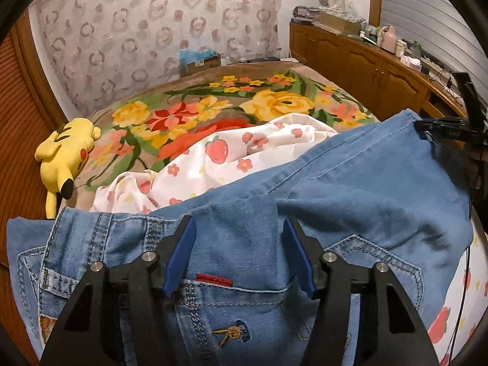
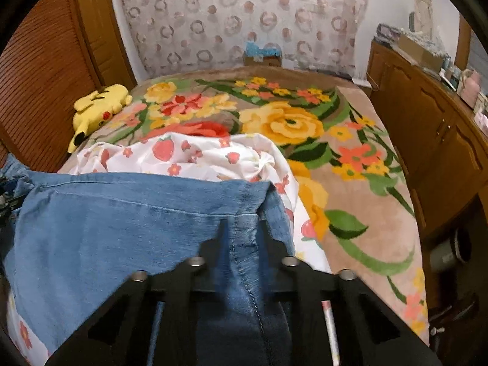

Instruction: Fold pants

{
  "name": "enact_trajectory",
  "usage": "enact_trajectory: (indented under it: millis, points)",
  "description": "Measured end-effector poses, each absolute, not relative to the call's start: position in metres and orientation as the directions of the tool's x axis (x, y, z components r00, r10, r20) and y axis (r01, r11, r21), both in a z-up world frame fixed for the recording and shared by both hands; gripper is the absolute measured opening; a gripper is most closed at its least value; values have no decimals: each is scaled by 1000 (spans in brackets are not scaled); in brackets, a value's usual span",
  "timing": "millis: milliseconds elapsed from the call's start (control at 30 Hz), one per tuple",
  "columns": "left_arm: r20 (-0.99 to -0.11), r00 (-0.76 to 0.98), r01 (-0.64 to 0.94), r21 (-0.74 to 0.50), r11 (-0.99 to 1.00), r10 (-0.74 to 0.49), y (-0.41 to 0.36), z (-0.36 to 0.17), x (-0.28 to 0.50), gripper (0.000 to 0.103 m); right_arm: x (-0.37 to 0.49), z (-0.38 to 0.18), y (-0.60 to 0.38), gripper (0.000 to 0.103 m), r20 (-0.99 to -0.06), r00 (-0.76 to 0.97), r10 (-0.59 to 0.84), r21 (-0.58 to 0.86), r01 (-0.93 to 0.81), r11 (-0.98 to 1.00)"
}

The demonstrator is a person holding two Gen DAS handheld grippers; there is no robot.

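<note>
The yellow plush toy [image 1: 65,155] lies at the left edge of the bed [image 2: 366,164], next to the brown slatted wall [image 1: 24,140]. Beside it, on the near part of the bed, the blue pants [image 1: 350,183] are spread over a white sheet with strawberries [image 1: 213,155]. The waist end with a back pocket [image 1: 244,314] lies right under the left claw [image 1: 238,228]. A raised fold of the pants sits between its two blue pads [image 1: 183,244]. The pads stand a little apart, and I cannot tell if they press on the cloth.

Further right, the right claw [image 2: 241,228] is clenched on a seam edge of the pants [image 2: 122,228]. The cloth bunches up between its black fingers [image 2: 221,231]. From the left wrist view, the right claw [image 1: 427,126] pinches the far right corner of the pants and holds it up a bit.

The bed has a brown blanket with big yellow and red flowers. A curtain with round pink shapes [image 1: 152,30] hangs behind the far edge. A long wooden cabinet [image 2: 427,122] with many small things on top runs along the right side of the bed.

Both claws point down at a slant toward the bed.
</note>
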State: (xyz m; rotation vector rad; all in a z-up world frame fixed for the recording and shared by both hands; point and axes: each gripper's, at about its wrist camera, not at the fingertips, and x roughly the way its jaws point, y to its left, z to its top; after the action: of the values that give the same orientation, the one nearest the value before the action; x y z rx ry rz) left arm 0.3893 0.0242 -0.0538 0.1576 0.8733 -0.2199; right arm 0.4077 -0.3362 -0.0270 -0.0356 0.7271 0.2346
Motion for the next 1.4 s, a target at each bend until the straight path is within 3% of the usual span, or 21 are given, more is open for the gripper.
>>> enact_trajectory:
  millis: [233,467,667,767,1067,1400]
  points:
    - [-761,635,222,16,975,-132,33,-52,389,60,387,4,-356,10,-515,852,93,11,-102,995]
    - [-751,643,218,-12,976,-153,35,-50,386,66,405,-15,-369,11,-600,797,68,2,-84,996]
    - [-722,668,228,-35,973,-182,33,-38,370,72,391,7,-376,31,-583,804,117,53,-106,993]
    - [-704,683,237,-43,971,-198,28,-30,358,80,367,15,-376,36,-561,817,133,60,-120,991]
    - [-654,716,266,-67,962,-243,1,-8,323,81,287,3,-392,38,-512,841,176,77,-159,984]
    - [-630,722,314,-68,947,-285,-26,2,290,81,243,-8,-403,39,-529,832,169,75,-153,985]
